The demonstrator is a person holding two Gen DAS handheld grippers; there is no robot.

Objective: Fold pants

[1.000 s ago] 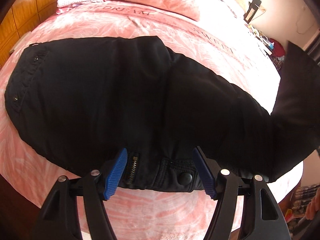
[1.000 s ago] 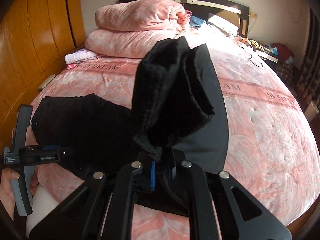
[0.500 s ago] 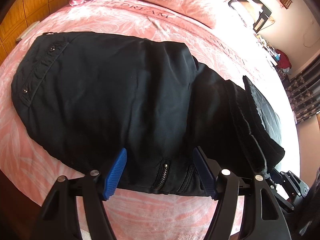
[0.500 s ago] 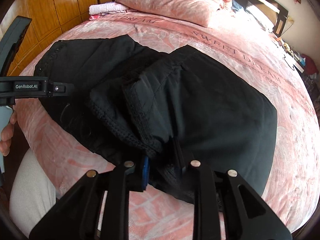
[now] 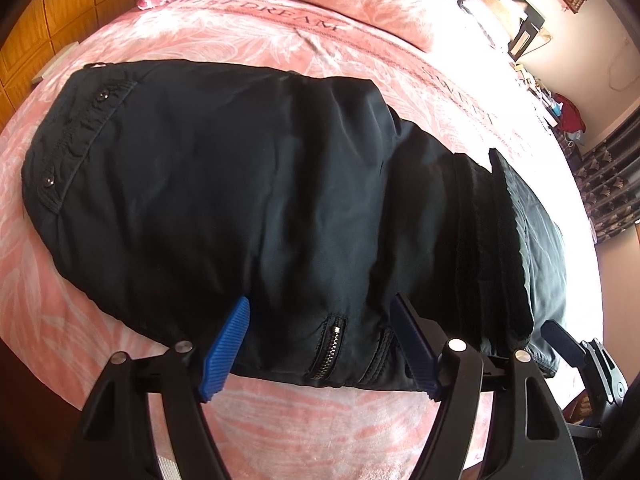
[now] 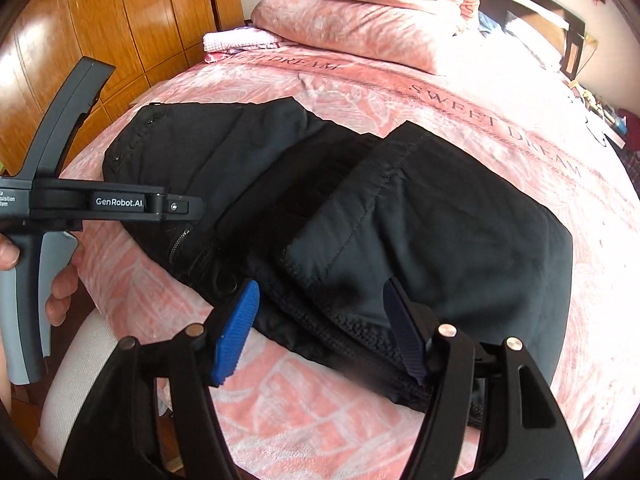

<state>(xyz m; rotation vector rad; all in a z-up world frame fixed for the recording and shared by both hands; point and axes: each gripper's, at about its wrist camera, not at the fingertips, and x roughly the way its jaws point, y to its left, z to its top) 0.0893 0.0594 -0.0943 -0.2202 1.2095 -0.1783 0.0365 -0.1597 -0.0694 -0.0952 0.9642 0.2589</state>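
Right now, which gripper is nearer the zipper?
Left. The left gripper straddles the zipper; the right gripper sits farther along the pants, over the folded leg.

A home bedroom: a wide bed under a pink leaf-patterned bedspread (image 6: 400,92) lettered "SWEET DREAM", stacked pink pillows (image 6: 360,20) against a dark headboard (image 6: 532,12), glossy wooden wardrobe doors (image 6: 100,28) alongside, patterned dark curtains (image 5: 608,192).

Matt black cloth pants (image 5: 240,184), fuzzy pink bedspread (image 5: 280,420), glossy wooden wardrobe (image 6: 120,24)
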